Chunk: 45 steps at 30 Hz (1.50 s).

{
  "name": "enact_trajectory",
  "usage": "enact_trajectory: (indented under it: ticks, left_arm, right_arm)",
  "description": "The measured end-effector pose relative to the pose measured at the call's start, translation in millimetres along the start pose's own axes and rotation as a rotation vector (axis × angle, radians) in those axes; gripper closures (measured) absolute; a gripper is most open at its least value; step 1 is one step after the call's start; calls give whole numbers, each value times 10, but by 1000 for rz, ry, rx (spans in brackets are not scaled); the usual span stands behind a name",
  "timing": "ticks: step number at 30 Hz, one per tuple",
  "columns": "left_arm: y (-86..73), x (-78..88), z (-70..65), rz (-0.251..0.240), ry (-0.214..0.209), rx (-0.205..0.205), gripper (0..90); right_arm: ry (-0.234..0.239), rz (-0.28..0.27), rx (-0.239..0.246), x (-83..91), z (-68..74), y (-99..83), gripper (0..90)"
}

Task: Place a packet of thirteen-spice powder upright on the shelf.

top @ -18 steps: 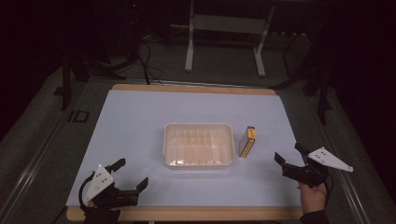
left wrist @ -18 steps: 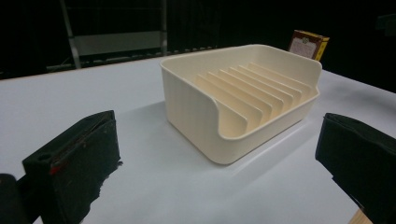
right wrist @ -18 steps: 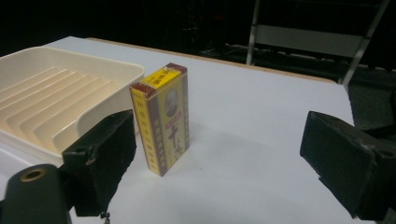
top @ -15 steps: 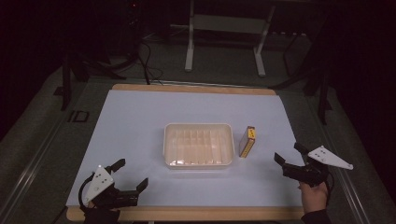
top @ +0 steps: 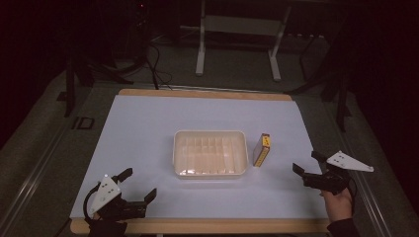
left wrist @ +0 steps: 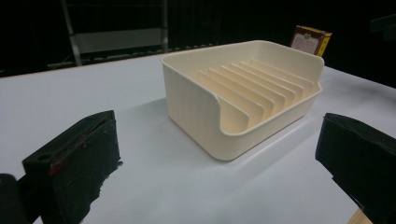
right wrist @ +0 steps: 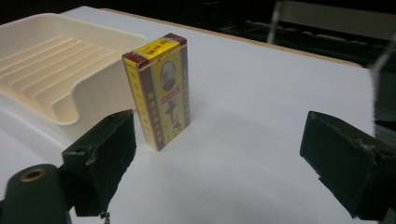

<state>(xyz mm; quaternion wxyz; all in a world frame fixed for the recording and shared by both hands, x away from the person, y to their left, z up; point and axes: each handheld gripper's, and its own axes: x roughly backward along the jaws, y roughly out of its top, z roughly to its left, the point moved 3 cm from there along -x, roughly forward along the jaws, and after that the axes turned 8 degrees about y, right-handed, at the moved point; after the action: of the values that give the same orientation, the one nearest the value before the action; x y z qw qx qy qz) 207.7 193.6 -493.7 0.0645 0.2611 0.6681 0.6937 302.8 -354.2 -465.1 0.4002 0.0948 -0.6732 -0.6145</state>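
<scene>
The white tabletop [top: 148, 128] is being lit within a dark room. Both the left gripper [top: 136, 183] and right gripper [top: 307, 163] are being held with jaws spread wide, gripping nothing. The yellow box [right wrist: 159, 88] is standing upright just beside the cream tray [top: 210, 170].

The white-topped table [top: 148, 128] carries a cream ribbed tray [top: 210, 153] near its middle and a yellow box [top: 261, 149] standing upright just beside the tray's right side.

High view overhead, facing forward-down; both gripper views low, near; all share tray [top: 210, 154] [left wrist: 243, 102] [right wrist: 56, 70].
</scene>
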Motion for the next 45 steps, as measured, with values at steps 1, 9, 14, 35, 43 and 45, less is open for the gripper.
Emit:
enact_trajectory:
  ticks: [1, 9, 14, 35, 43, 45]
  left_arm:
    - [-1, -2, -2, 0, 1, -3, 0]
    - [-9, -23, -10, 11, -3, -17, 0]
    - [-13, -25, -18, 15, -9, -25, 0]
    - [-16, -28, -24, 16, -14, -29, 0]
    - [-18, -32, -23, 19, -16, -29, 0]
    - [-20, -33, -22, 20, -16, -31, 0]
  right_arm:
    - [30, 12, 0, 7, -68, -25, 105]
    - [209, 65, 56, -26, -166, -112, 105]
    - [341, 134, 128, -93, -156, -180, 105]
    - [525, 349, 284, -154, 29, -30, 128]
    - [517, 427, 345, -162, 107, 115, 120]
    - [528, 481, 369, -173, 132, 147, 120]
